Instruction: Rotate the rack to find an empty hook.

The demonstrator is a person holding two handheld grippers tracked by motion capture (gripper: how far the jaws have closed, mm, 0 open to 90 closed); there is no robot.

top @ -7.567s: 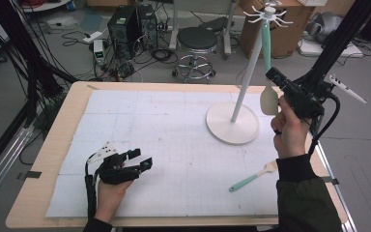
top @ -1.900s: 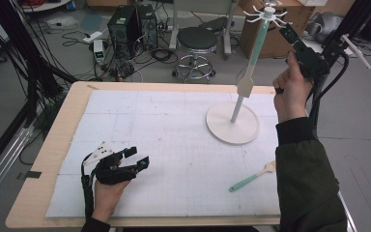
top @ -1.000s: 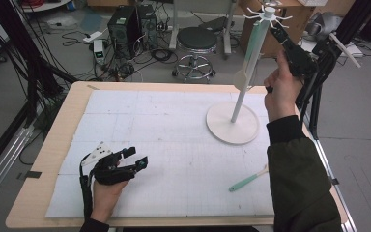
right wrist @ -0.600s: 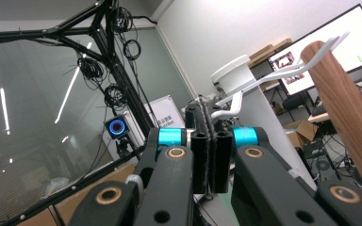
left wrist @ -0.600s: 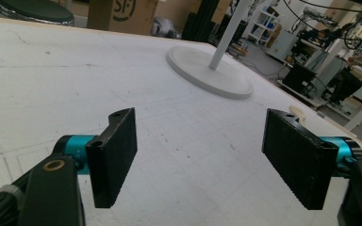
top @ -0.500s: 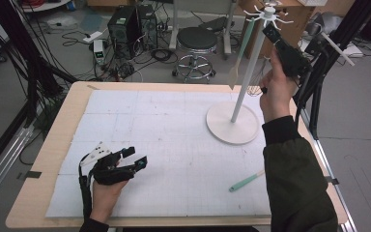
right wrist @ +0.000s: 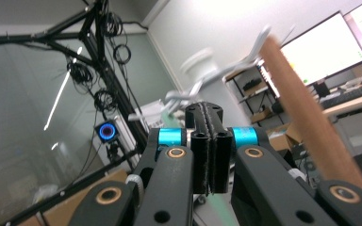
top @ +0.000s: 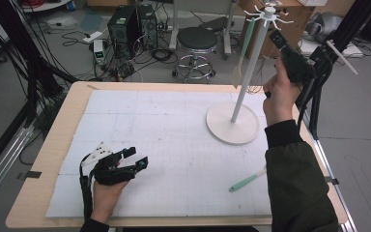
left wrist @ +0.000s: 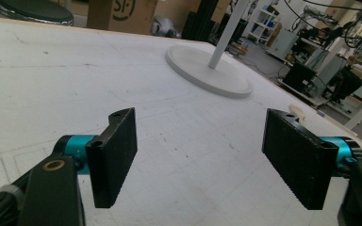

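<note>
Jaws of left gripper spread wide, nothing between, resting low on table. Green-handled utensil lies near table's right edge. Farther off, right gripper jaws clenched together, raised at rack top beside hanging spatula. Hanging step under way, probably; next calls for fetching the lying utensil.

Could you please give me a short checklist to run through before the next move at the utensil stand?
1. Right gripper raised near the hooks of the stand: ok.
2. Right jaws pressed together, as the right gripper view shows: ok; whether they pinch anything, cannot tell.
3. Spatula hanging by the pole: ok; which hook bears it, cannot tell.
4. Green-handled utensil lying on the mat, apart from the stand's base: ok.
5. Left gripper resting low over the mat, jaws apart, nothing between them: ok.
</note>
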